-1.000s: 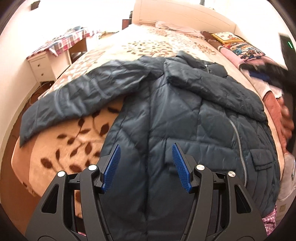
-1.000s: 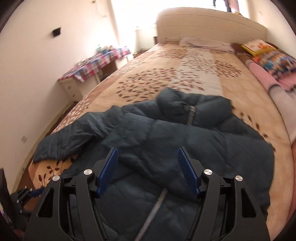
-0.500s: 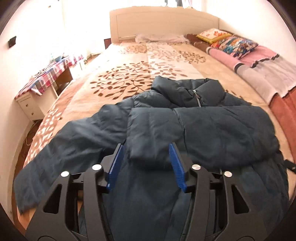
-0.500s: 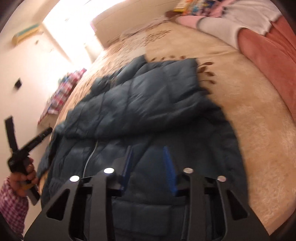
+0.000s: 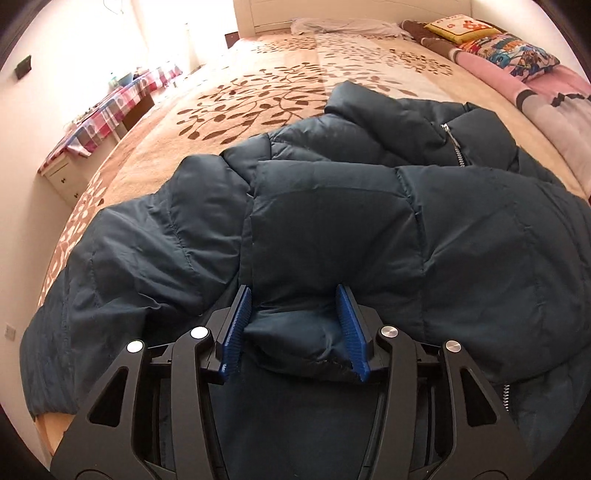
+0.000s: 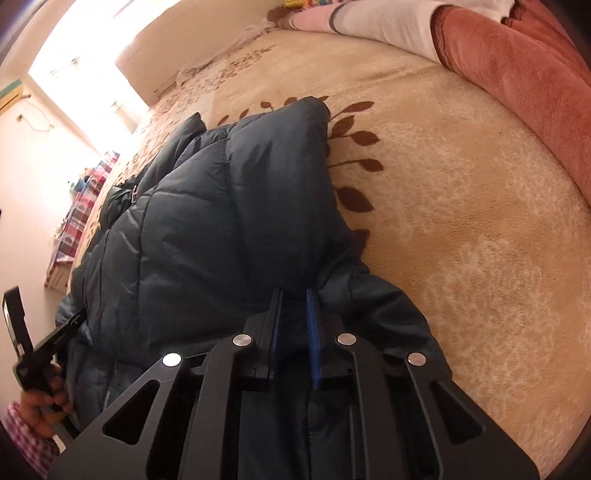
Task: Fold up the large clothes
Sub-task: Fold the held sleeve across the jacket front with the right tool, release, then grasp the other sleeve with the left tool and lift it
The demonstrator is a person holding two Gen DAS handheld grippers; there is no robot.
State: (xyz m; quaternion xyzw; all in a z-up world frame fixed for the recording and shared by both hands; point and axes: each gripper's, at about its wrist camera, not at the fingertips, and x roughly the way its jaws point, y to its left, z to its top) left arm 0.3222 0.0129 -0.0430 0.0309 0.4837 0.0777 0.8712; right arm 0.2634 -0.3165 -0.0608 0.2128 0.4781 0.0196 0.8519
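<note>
Both wrist views look closely across one jacket (image 5: 369, 229).

A leaf-patterned bedspread (image 5: 280, 92) meets a white headboard (image 5: 332, 11); a plaid-covered side table (image 5: 110, 110) stands beside pale walls.

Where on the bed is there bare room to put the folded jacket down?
Bare leaf-patterned beige blanket lies between the dark blue quilted jacket's collar and the white headboard. A second free strip runs between the jacket's right edge and the rust-red blanket. The near end is crowded: the jacket covers it, and pillows line the right side.
</note>
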